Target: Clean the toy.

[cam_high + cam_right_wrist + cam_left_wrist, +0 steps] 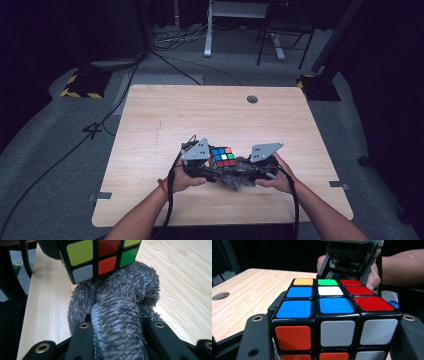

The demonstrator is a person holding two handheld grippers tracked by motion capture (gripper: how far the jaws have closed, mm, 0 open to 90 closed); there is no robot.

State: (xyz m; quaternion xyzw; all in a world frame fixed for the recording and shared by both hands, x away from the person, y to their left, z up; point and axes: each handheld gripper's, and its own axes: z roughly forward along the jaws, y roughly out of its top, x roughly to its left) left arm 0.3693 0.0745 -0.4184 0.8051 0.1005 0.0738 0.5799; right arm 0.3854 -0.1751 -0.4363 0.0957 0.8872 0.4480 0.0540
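The left tool (212, 167) clamps a colour cube (332, 315) between its jaws, held just above the bench (200, 115). The right tool (250, 172) pinches a grey fuzzy cloth (117, 315) — bunched directly under the cube, touching it.

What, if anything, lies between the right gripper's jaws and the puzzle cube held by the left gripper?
A grey fuzzy cloth does. The right gripper is shut on it, and the cloth bunches up against the underside of the puzzle cube, which the left gripper holds between its jaws.
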